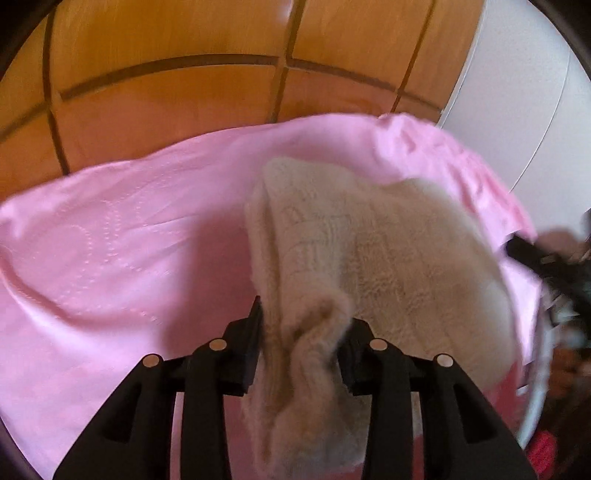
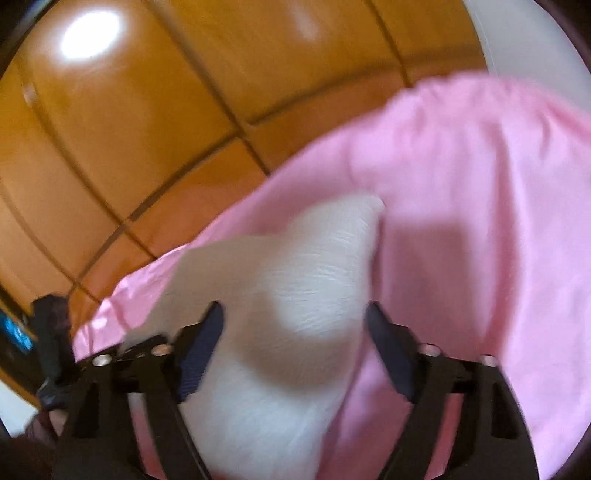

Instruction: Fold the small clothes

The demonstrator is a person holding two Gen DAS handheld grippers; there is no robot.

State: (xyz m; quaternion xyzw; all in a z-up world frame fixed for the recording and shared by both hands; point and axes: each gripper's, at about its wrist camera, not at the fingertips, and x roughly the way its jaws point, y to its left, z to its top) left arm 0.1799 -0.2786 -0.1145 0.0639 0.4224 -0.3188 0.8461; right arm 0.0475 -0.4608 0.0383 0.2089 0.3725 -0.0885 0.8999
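left claw [image 1: 304, 325] has a bunched fold of the cream fleece garment [image 1: 388, 251] between its fingers; both pads touch the fabric, so it reads as gripping the garment, not clamped tight. the rest of the garment fans out ahead and right of that claw, lying on the pink cloth [image 1: 110, 240], fuzzy side up. the pink cloth covers the surface under it; can't tell if that is a tabletop or a bed. cloth has a faint dotted stitched pattern on the left part and a rumpled far edge. beyond it, orange-brown floor tiles [image 1: 166, 110] with dark grout lines, and a white panel [image 1: 524, 92] at upper right. right claw [image 2: 293, 328] has its fingers spread wider, garment [image 2: 295, 266] sitting between them; the left finger [image 2: 207, 332] is against the fabric edge, the right finger [image 2: 388, 347] stands clear with pink cloth [image 2: 480, 203] visible in the gap, so it is open, not pinching. right wrist view is motion-blurred, so fabric detail is soft. in the left wrist view the other claw's black body [image 1: 546, 266] shows at the right edge, near the garment's far side. a bright light glare [image 2: 90, 35] sits on the tiles in the right view.
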